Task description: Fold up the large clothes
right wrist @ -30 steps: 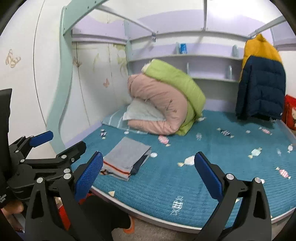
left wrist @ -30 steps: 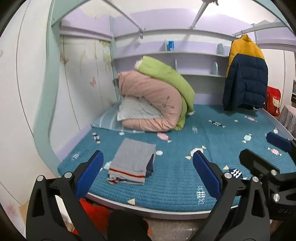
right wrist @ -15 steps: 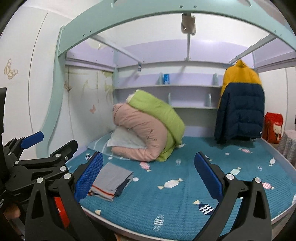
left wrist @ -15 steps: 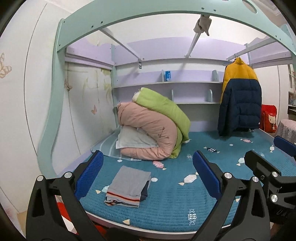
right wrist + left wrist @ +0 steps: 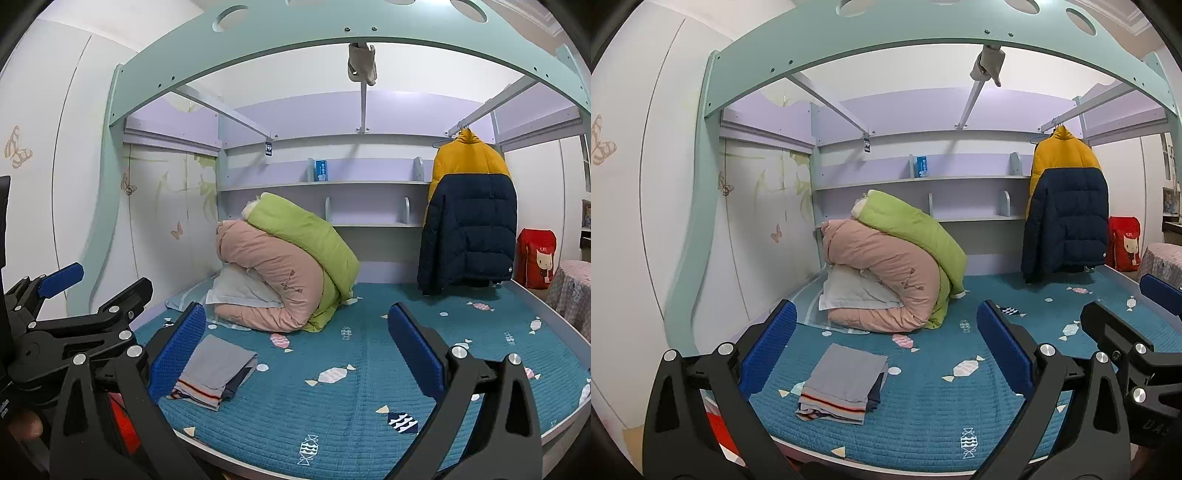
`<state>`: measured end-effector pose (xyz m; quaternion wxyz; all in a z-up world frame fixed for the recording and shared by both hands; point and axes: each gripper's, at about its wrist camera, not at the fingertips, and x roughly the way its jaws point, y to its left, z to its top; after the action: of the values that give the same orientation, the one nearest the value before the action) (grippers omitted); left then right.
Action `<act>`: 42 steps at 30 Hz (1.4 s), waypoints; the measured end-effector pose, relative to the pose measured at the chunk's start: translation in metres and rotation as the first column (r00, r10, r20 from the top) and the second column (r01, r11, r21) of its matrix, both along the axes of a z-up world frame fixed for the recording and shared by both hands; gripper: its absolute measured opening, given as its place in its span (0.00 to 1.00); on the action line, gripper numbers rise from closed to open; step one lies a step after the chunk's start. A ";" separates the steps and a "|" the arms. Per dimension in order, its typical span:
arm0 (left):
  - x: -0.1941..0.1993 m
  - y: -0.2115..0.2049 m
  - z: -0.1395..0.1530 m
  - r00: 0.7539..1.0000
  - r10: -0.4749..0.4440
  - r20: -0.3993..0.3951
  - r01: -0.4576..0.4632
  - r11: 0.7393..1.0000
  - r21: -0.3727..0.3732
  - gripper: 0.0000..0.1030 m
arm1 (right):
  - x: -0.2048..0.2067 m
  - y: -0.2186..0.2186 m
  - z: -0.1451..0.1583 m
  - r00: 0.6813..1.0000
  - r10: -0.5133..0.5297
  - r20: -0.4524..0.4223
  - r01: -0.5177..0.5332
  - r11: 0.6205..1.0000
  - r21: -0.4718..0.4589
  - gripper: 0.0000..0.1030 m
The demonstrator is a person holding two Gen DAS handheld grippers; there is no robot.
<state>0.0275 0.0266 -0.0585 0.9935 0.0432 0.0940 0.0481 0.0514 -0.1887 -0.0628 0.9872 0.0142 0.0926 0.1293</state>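
A folded grey garment with an orange and navy stripe (image 5: 844, 384) lies on the teal bedspread (image 5: 923, 413) near the bed's front left edge; it also shows in the right wrist view (image 5: 214, 373). My left gripper (image 5: 886, 354) is open and empty, held in front of the bed and apart from the garment. My right gripper (image 5: 295, 354) is open and empty, to the right of the left one. The left gripper shows at the left of the right wrist view (image 5: 92, 295). The right gripper shows at the right of the left wrist view (image 5: 1123, 314).
A rolled pink and green duvet (image 5: 897, 269) with a pillow sits at the bed's back left. A yellow and navy puffer jacket (image 5: 1063, 214) hangs at the back right. The mint loft frame (image 5: 923, 44) arches overhead. A red bag (image 5: 1124, 247) stands far right.
Both grippers have pulled back and tilted upward from the bed, so more of the frame overhead is seen. The folded garment has not moved. Both grippers stay open.
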 end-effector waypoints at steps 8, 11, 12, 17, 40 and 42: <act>-0.001 -0.001 0.001 1.000 0.015 0.019 -0.015 1.000 0.006 0.95 | -0.003 -0.001 0.002 1.000 -0.008 0.001 0.008 1.000 0.004 0.93; -0.001 -0.002 0.002 1.000 0.010 0.021 -0.010 1.000 0.006 0.95 | -0.004 -0.002 0.002 1.000 -0.007 0.001 0.007 1.000 0.008 0.93; -0.001 -0.002 0.002 1.000 0.008 0.020 -0.008 1.000 0.004 0.95 | -0.003 -0.003 0.002 1.000 -0.009 0.003 0.009 1.000 0.005 0.93; -0.001 -0.002 0.002 1.000 0.006 0.018 -0.006 1.000 0.002 0.95 | -0.004 -0.002 0.003 1.000 -0.011 0.004 0.011 1.000 0.005 0.93; 0.000 -0.002 0.003 1.000 0.009 0.022 -0.009 1.000 -0.002 0.95 | -0.006 0.002 0.003 1.000 -0.019 -0.001 0.019 1.000 0.007 0.93; 0.000 -0.003 0.003 1.000 0.011 0.022 -0.011 1.000 -0.002 0.95 | -0.007 0.002 0.003 1.000 -0.020 0.000 0.020 1.000 0.009 0.93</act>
<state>0.0272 0.0237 -0.0553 0.9942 0.0412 0.0832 0.0539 0.0447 -0.1866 -0.0594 0.9883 0.0193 0.0917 0.1201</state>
